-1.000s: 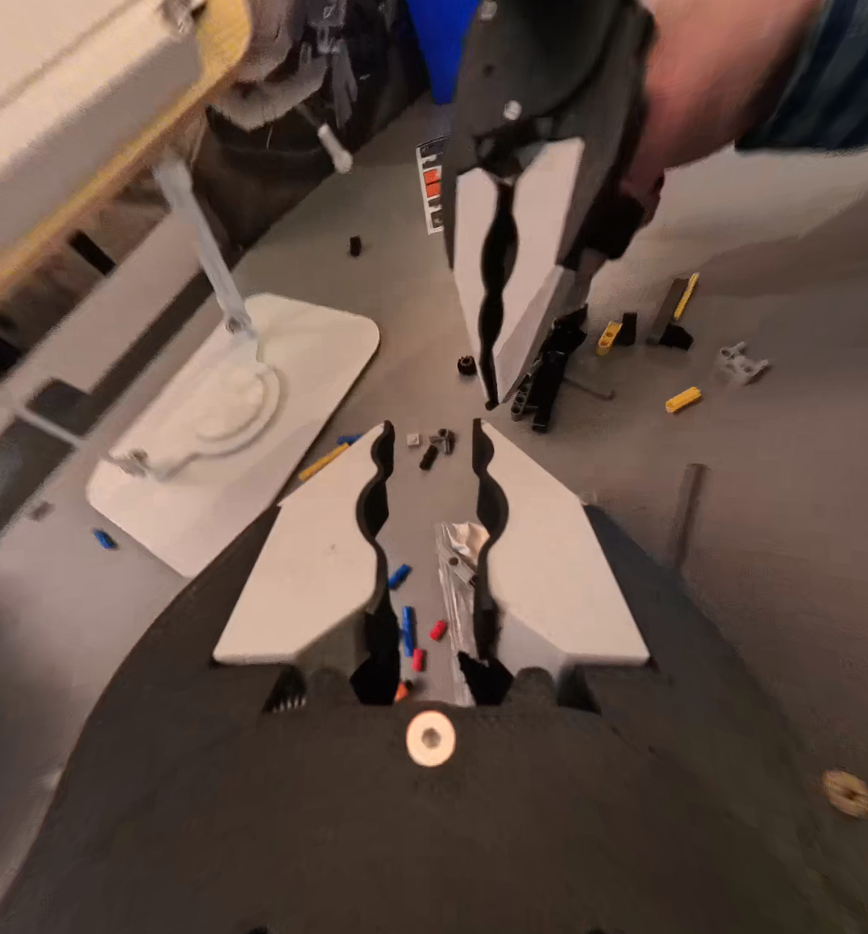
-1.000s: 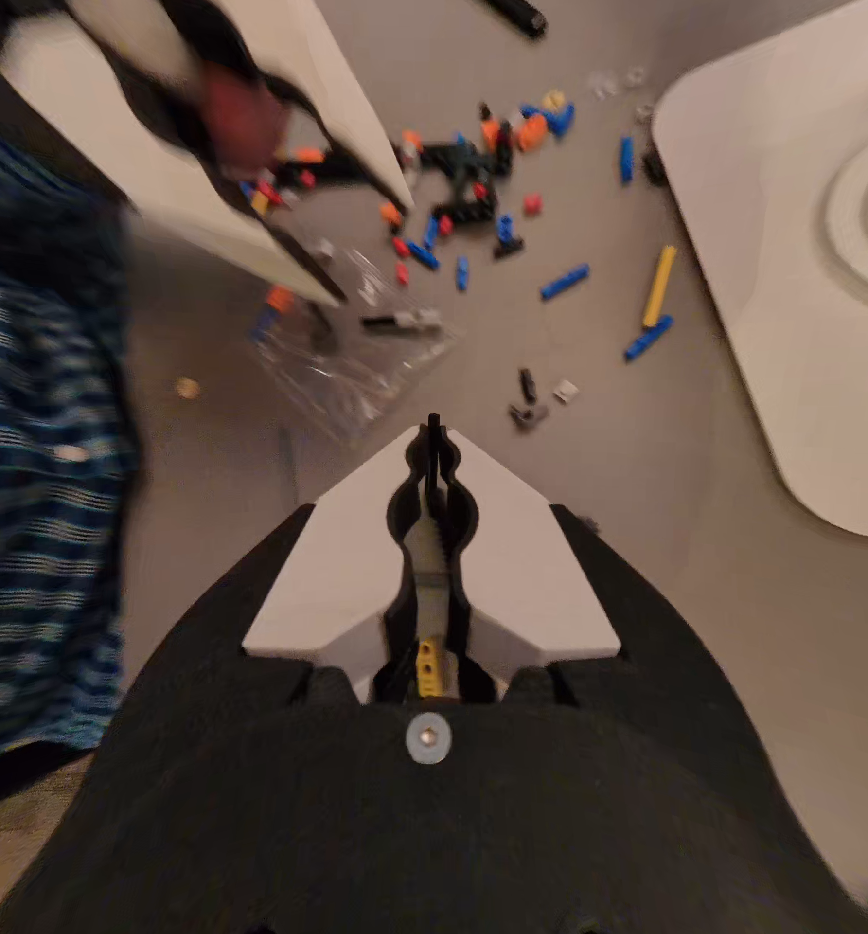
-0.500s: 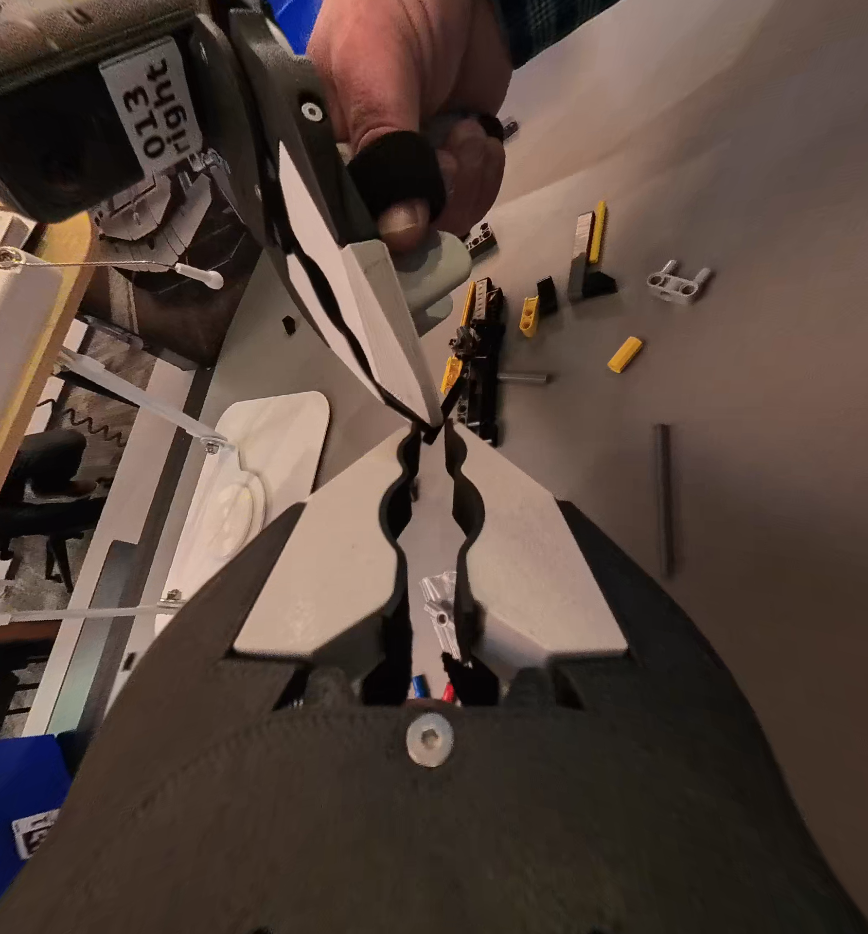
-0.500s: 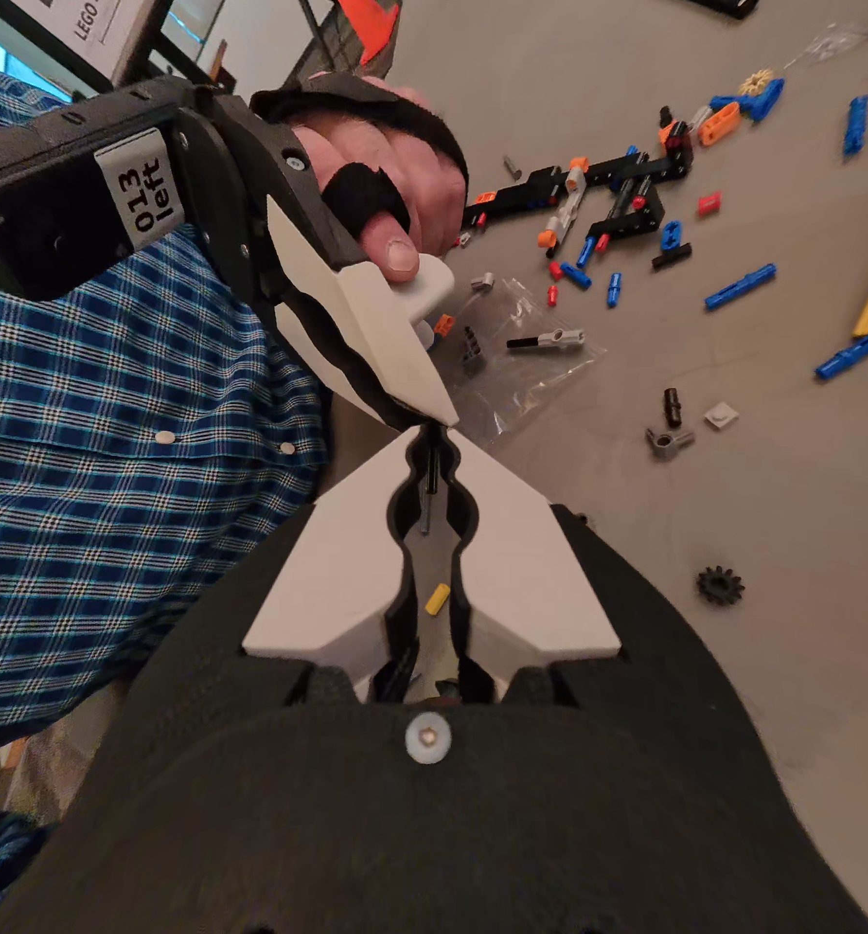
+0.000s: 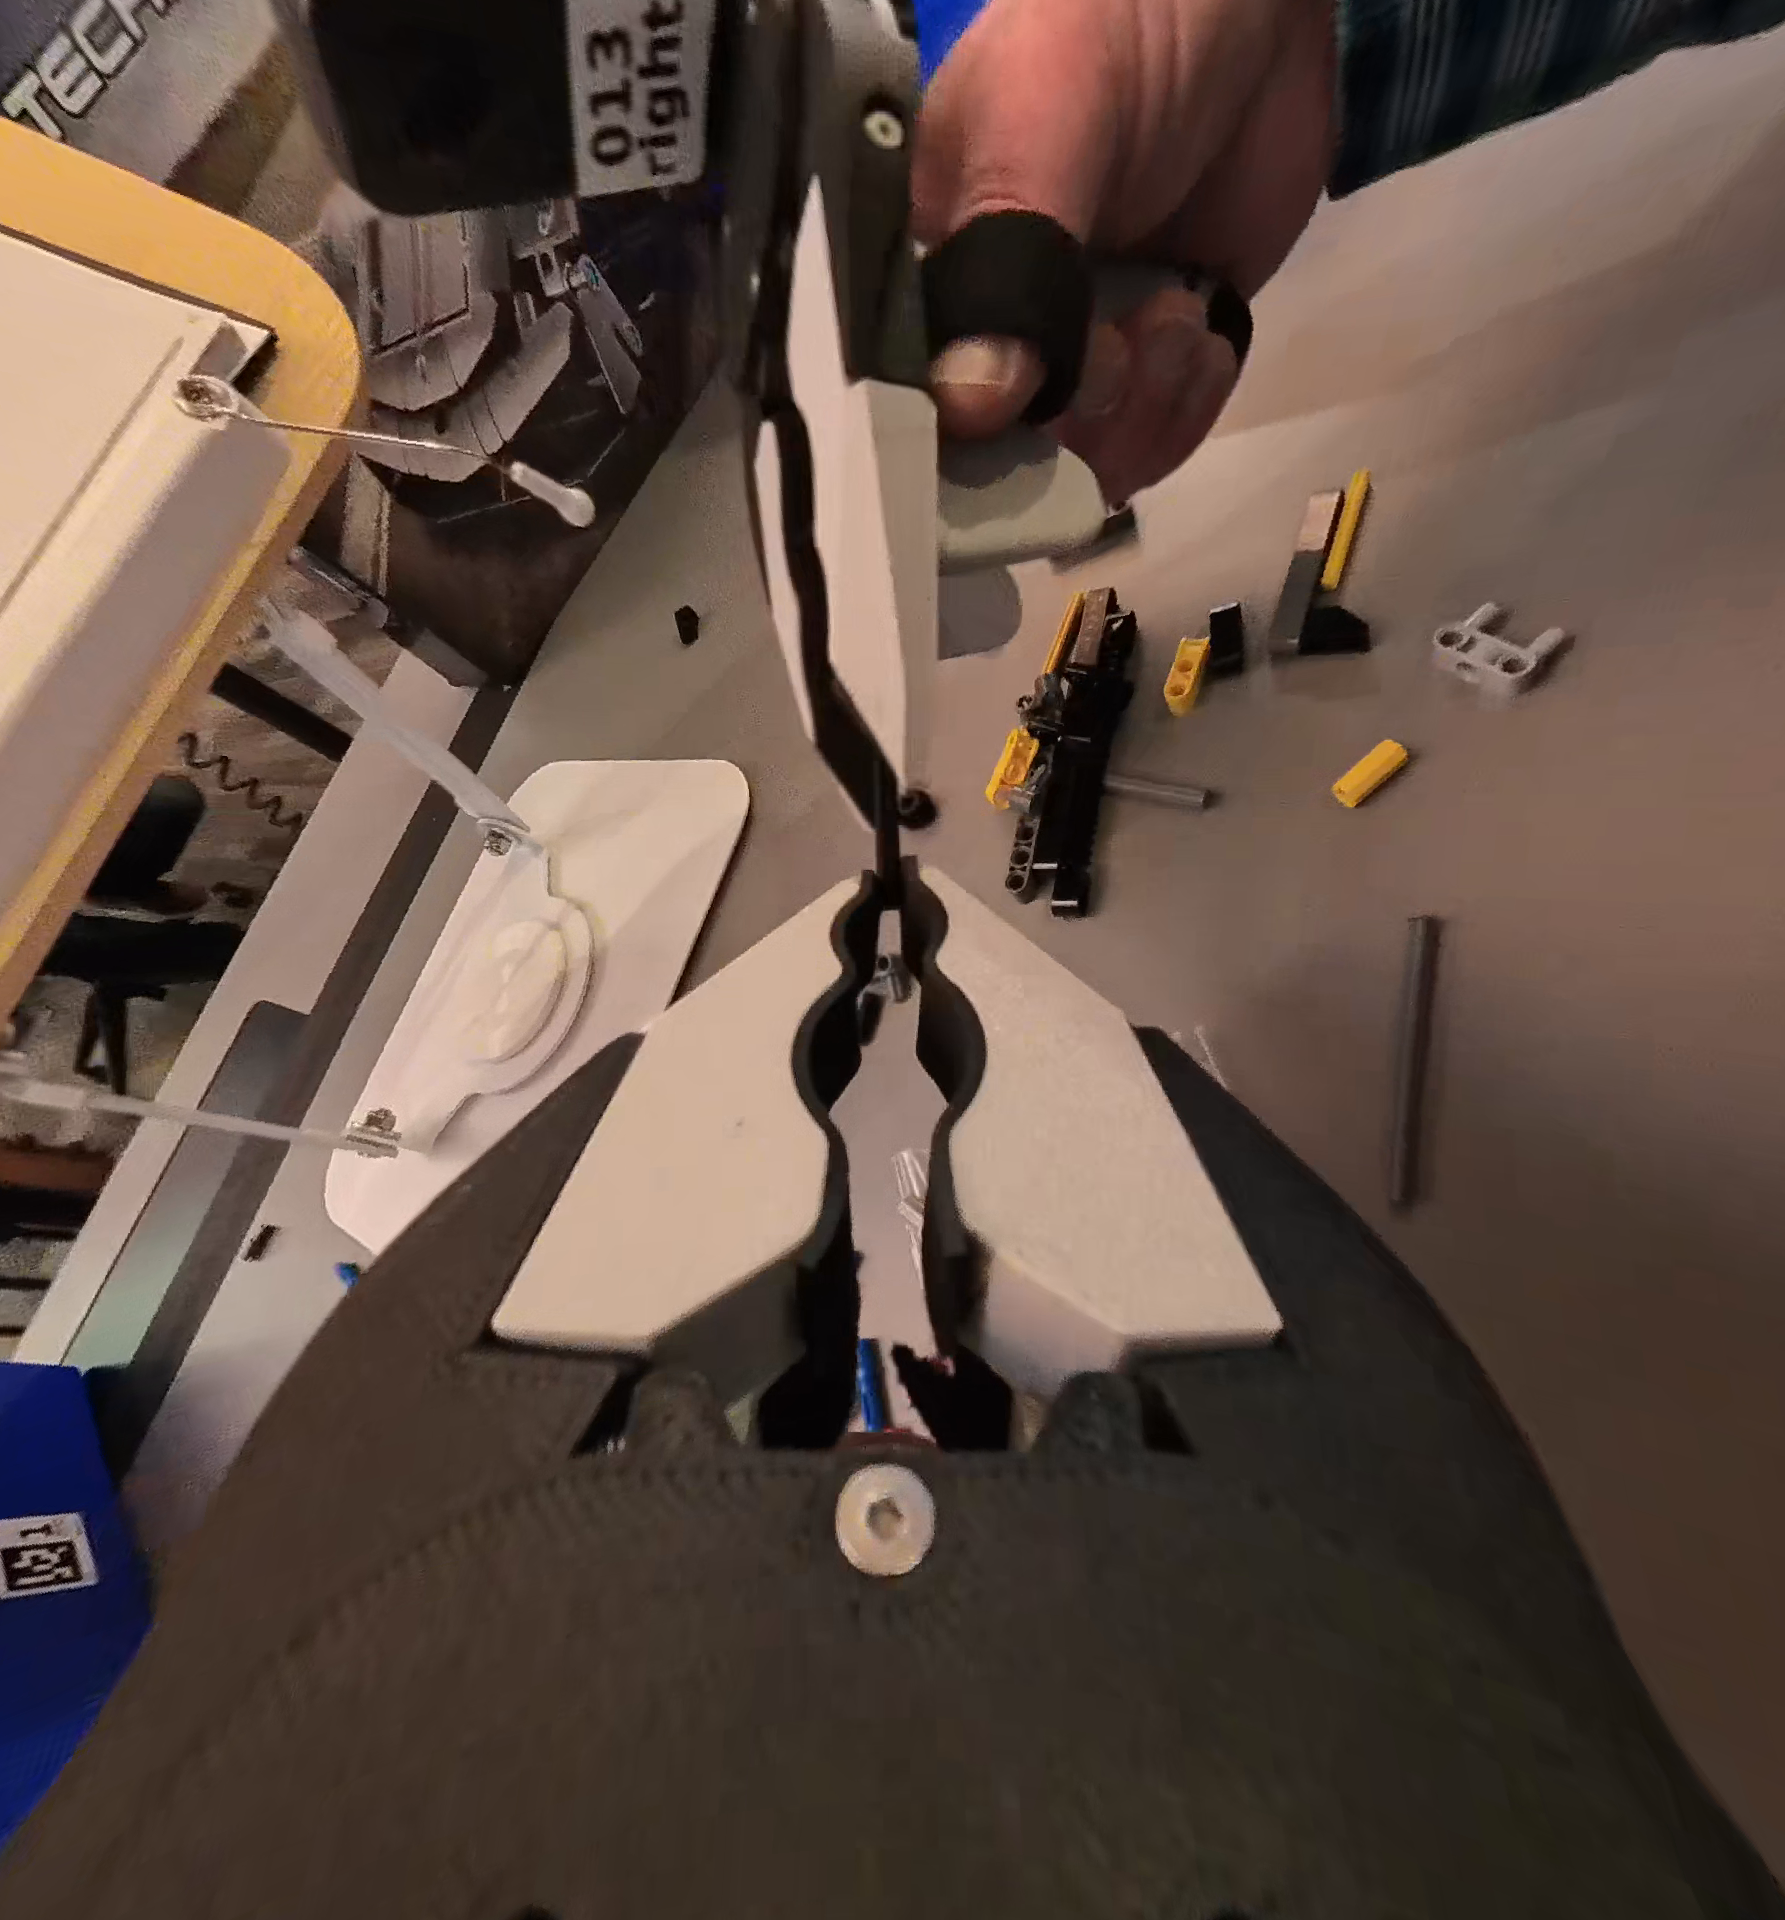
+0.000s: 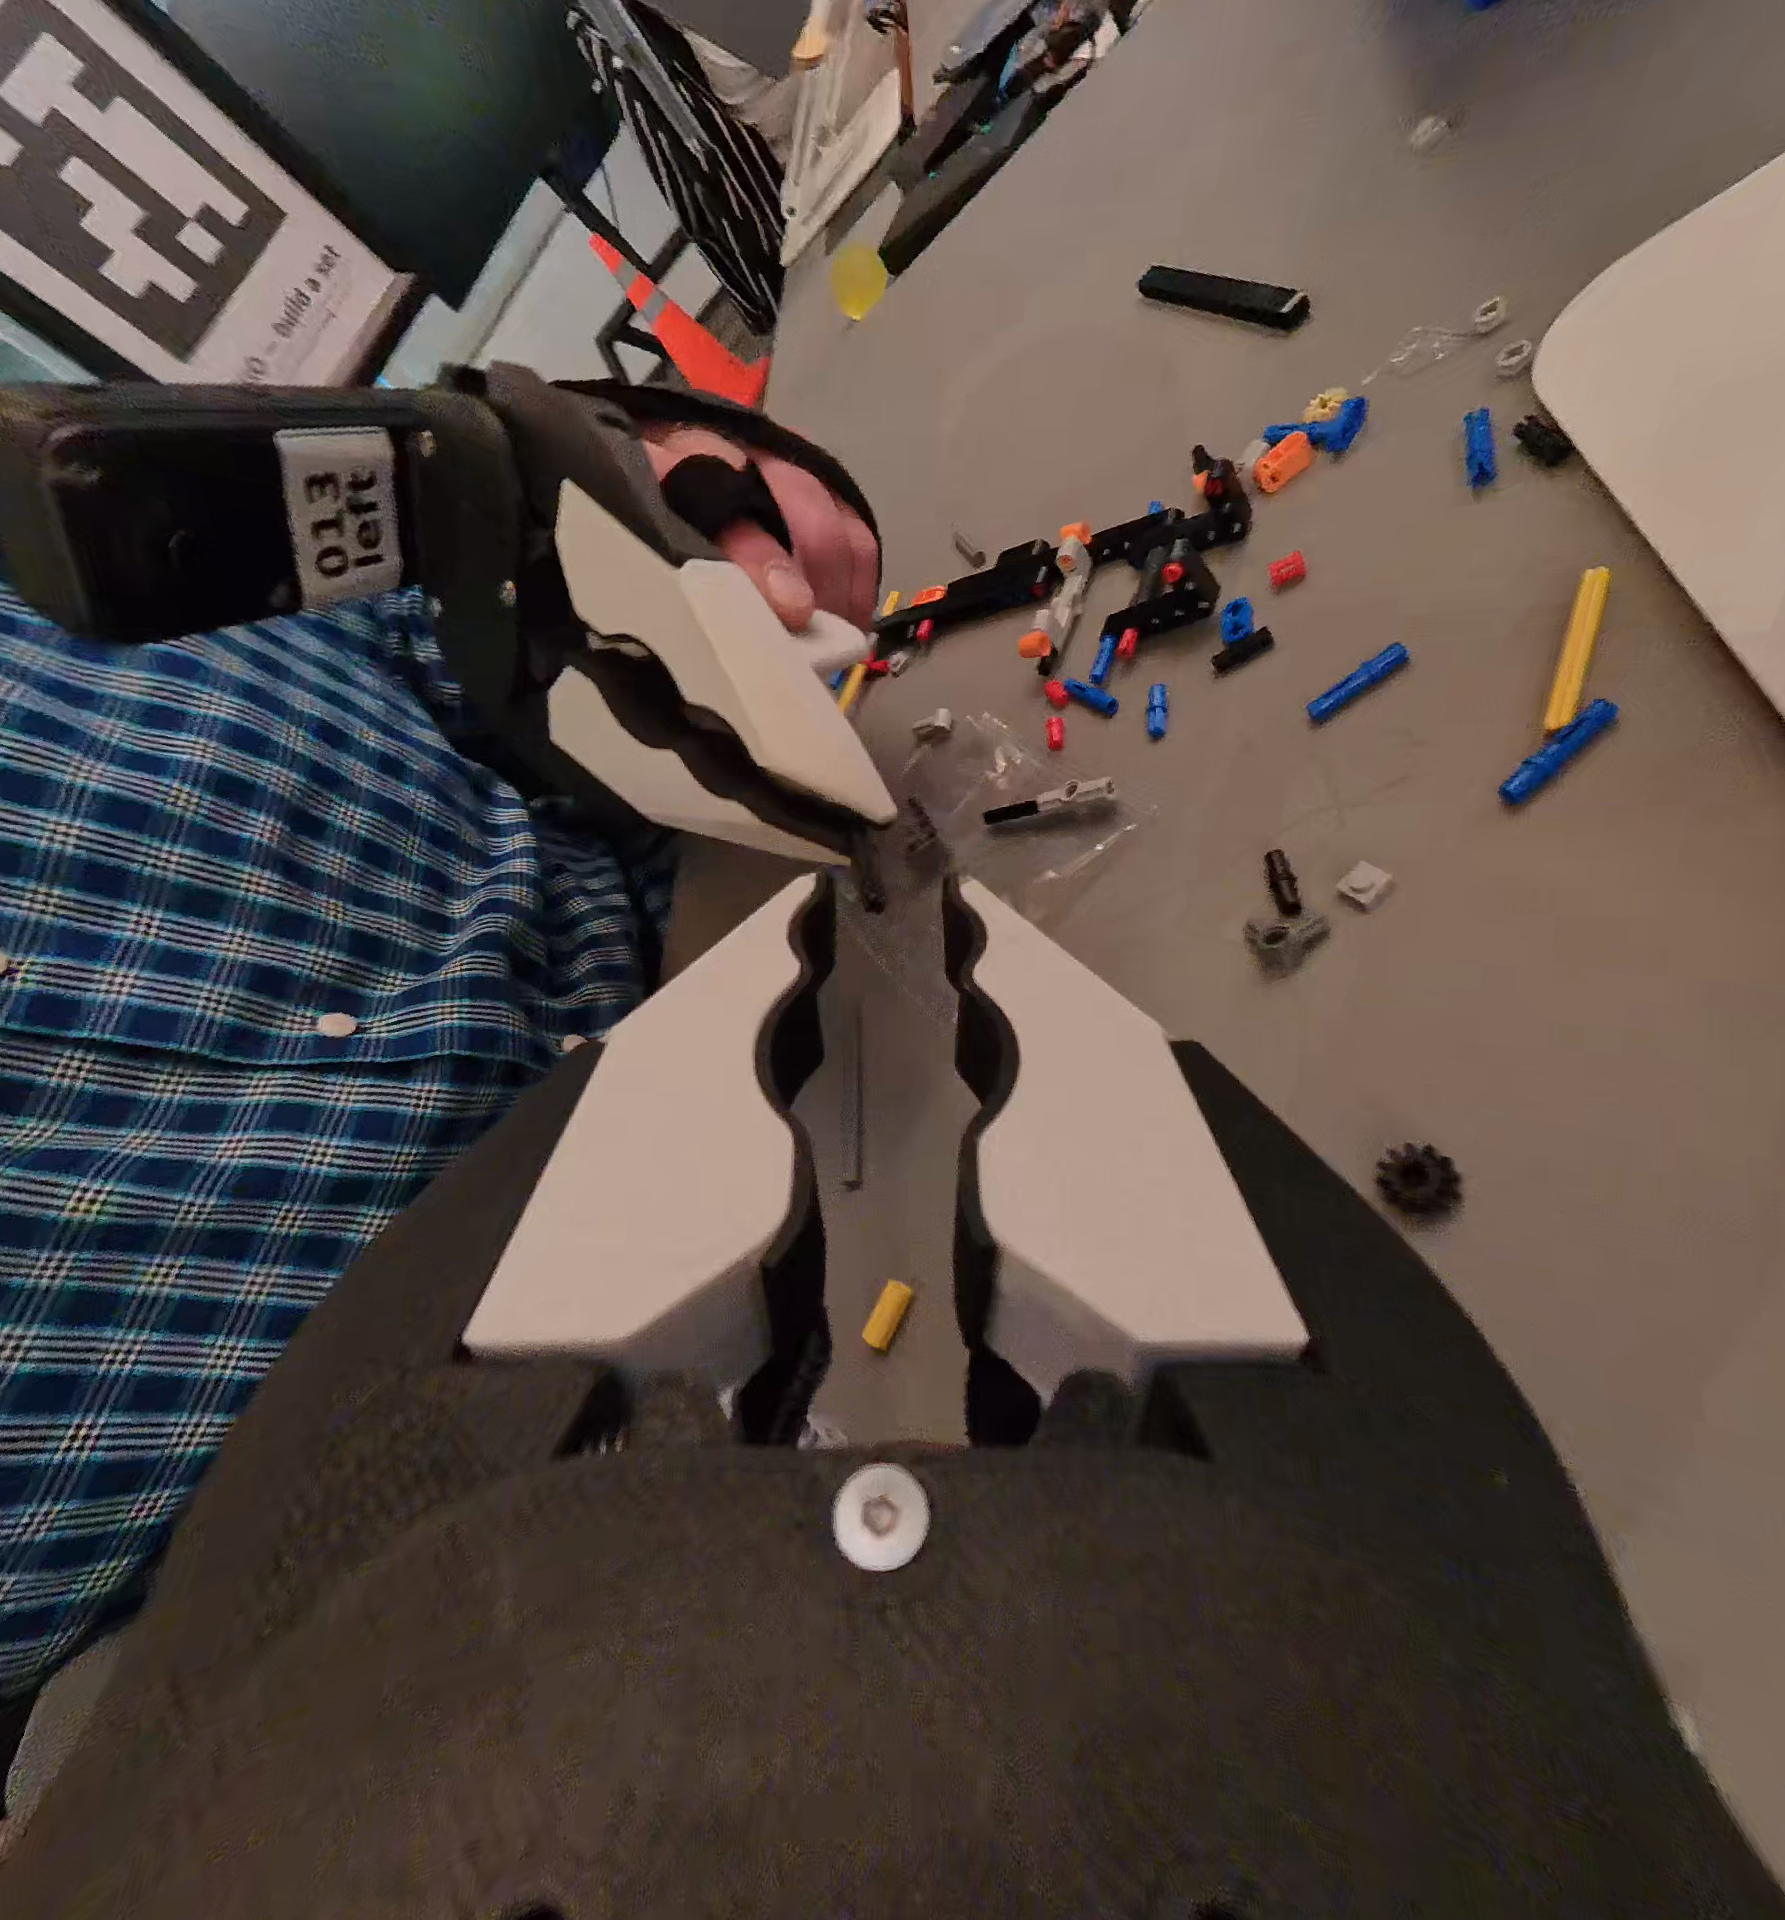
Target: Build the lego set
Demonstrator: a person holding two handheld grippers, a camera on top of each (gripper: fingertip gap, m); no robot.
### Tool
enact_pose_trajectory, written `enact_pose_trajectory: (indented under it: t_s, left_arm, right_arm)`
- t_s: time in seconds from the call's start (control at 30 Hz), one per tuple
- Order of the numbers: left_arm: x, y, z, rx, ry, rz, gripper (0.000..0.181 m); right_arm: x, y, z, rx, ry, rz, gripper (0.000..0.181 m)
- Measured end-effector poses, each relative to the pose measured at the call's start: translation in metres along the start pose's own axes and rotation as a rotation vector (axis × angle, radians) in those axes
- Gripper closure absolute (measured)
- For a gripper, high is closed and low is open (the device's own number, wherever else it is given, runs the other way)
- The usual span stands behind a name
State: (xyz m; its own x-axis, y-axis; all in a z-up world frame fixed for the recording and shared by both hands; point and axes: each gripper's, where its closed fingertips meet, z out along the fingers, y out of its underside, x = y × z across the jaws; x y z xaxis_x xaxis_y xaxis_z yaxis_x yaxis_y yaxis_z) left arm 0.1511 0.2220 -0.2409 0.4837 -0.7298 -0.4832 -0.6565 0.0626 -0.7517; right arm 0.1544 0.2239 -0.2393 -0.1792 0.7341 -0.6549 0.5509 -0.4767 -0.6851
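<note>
Thin black pin [image 5: 886, 842] [image 6: 873, 881] is pinched at the very tips of the left gripper [image 5: 893, 896] [image 6: 865, 831], jaws closed down narrow on it, held in the air above the grey table [image 5: 1615, 1091] at scene centre. Pin type and grip depth cannot be made out; most of it is covered by the pads. Right gripper [image 6: 885, 891] [image 5: 872, 774] is seen tip to tip with the left, jaws parted with nothing clamped; the pin end sits just at its gap. Only slivers of a blue piece [image 5: 870, 1369] are seen through the left gripper's gap. On the table, far right in the left wrist view: black-and-yellow subassembly [image 5: 1070, 748], yellow connector [image 5: 1369, 772], light grey connector [image 5: 1501, 649], long grey axle [image 5: 1413, 1060]. In the right wrist view: black frame assembly [image 6: 1106, 566] with orange, blue and red pins, clear bag [image 6: 1023, 779], black gear [image 6: 1418, 1177], yellow axle [image 6: 1576, 649]. White base plate [image 5: 618, 831] [image 6: 1719, 499] is cut off at the frame edge. Plaid shirt [image 6: 192, 935] fills the left; an orange cone [image 6: 696, 332] is seen beyond the table.
</note>
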Motion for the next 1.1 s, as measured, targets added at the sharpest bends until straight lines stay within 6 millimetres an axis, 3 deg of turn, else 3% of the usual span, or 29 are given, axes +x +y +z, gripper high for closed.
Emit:
enact_pose_trajectory:
  t_s: [0.13, 0.33, 0.4, 0.57, 0.77, 1.1]
  left_arm:
    - [0.000, -0.004, -0.003, 0.017, -0.001, 0.010, 0.181]
    - [-0.005, -0.004, -0.010, 0.045, 0.030, -0.055, 0.179]
    - [-0.015, -0.001, -0.021, 0.046, 0.035, -0.102, 0.166]
    - [-0.020, 0.047, -0.043, -0.156, 0.099, -0.247, 0.145]
    - [0.011, 0.093, -0.019, -0.437, 0.143, -0.516, 0.144]
    - [0.018, 0.103, 0.000, -0.525, 0.096, -0.507, 0.173]
  right_arm:
    - [-0.008, -0.004, 0.006, 0.030, -0.024, -0.013, 0.176]
    - [-0.014, -0.010, 0.009, 0.054, 0.002, -0.057, 0.179]
    - [-0.016, -0.016, 0.006, 0.077, 0.026, -0.086, 0.179]
    - [-0.009, -0.008, -0.003, 0.036, 0.170, -0.159, 0.179]
    - [-0.010, 0.003, 0.003, 0.042, 0.213, -0.175, 0.179]
    - [0.001, 0.014, 0.011, 0.016, 0.267, -0.200, 0.179]
